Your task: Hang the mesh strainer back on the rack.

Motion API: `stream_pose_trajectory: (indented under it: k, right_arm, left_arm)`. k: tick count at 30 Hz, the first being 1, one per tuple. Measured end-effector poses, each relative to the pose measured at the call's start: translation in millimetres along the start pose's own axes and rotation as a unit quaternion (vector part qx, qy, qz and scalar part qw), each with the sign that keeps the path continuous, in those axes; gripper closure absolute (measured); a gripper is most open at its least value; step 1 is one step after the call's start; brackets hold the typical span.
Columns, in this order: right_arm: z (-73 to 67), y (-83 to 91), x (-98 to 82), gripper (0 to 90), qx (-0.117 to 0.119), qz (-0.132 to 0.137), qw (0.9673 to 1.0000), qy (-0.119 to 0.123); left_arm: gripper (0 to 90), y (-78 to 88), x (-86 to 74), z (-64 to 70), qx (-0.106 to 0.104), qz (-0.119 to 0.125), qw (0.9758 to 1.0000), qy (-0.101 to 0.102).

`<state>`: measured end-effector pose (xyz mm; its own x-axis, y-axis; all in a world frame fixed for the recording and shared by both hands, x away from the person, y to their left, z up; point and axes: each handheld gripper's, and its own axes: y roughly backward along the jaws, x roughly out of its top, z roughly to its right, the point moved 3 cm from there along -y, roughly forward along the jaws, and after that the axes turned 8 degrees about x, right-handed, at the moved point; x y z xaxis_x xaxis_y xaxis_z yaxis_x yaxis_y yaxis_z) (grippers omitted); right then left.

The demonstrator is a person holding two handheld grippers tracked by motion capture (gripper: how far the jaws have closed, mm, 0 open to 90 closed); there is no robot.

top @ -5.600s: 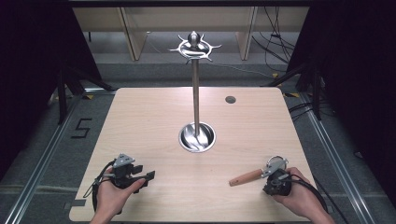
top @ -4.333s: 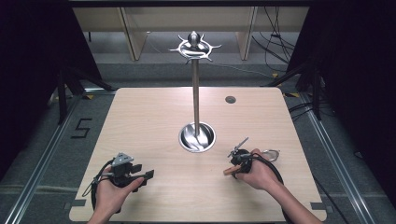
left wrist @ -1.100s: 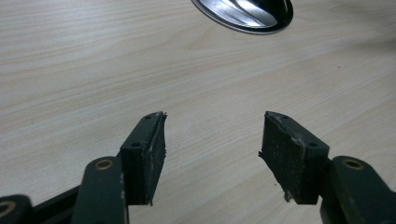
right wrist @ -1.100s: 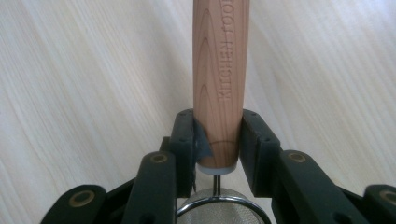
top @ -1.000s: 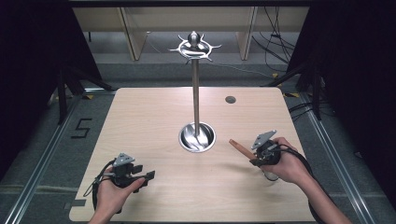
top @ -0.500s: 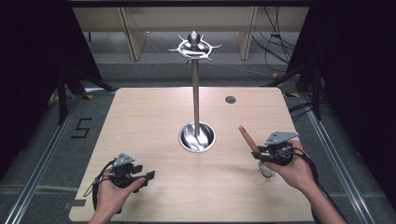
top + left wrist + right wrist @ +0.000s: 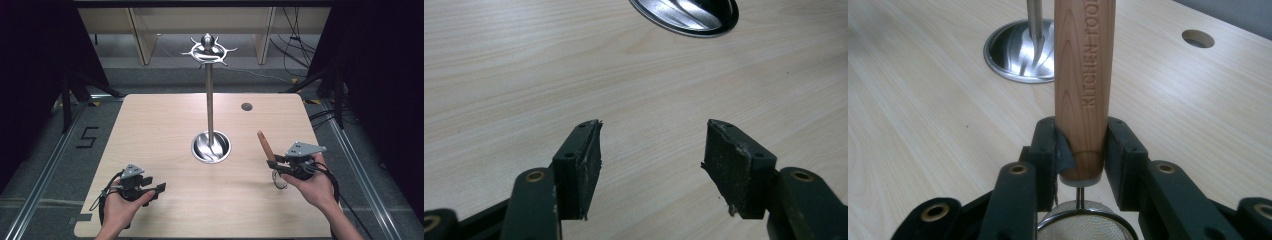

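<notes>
In the high view, the right hand-held gripper [image 7: 274, 164] is clamped on the lower end of a small strainer's wooden handle [image 7: 264, 145], which tilts up and away from the person over the right side of the worktop [image 7: 150, 130]. The strainer's wire bowl [image 7: 280, 181] hangs below the jaws, close above the wood. The tall metal hanging stand [image 7: 209, 100], with hooks at its top, rises from its round base in the middle of the worktop, well apart from the strainer. The left hand-held gripper [image 7: 159, 188] rests low at the near left.

In the left gripper view, the left hand-held gripper [image 7: 651, 162] stands released, nothing between its pads, bare worktop beneath and the rim of the stand's base [image 7: 689, 17] ahead.

In the right gripper view, the handle [image 7: 1084, 75], stamped KITCHEN TOOL, sits squarely between both pads just above its ferrule, the mesh bowl [image 7: 1087, 225] below. The strainer looks light and stiff; the smooth, rounded wood could twist in the pads, and the fine mesh would dent. Holding near the ferrule seems sound, leaving the far end free.
</notes>
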<state>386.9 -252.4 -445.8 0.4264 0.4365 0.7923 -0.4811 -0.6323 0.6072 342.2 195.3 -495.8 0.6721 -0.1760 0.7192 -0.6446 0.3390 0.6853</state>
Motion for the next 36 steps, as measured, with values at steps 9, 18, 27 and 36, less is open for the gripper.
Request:
stream_pose_trajectory:
  k: [9,18,27,36]
  right_arm:
    - [-2.5,2.6,4.8,69.6,0.0,0.023,0.9997,-0.006]
    - [-6.5,5.9,11.1,69.5,0.001,0.041,0.9989,-0.022]
    - [-9.3,6.0,17.4,69.5,-0.003,0.057,0.9979,-0.029]
    - [-16.0,5.0,24.6,69.6,-0.003,0.074,0.9971,-0.021]
  left_arm:
    - [38.9,0.3,0.0,-0.1,-0.004,-0.001,1.0,-0.001]
    - [38.8,1.9,-0.5,-2.2,-0.009,-0.011,0.9998,-0.012]
    - [38.8,2.1,-0.3,-2.4,-0.009,-0.01,0.9998,-0.012]
    - [38.8,3.3,2.9,-0.5,-0.009,0.01,0.9999,-0.002]
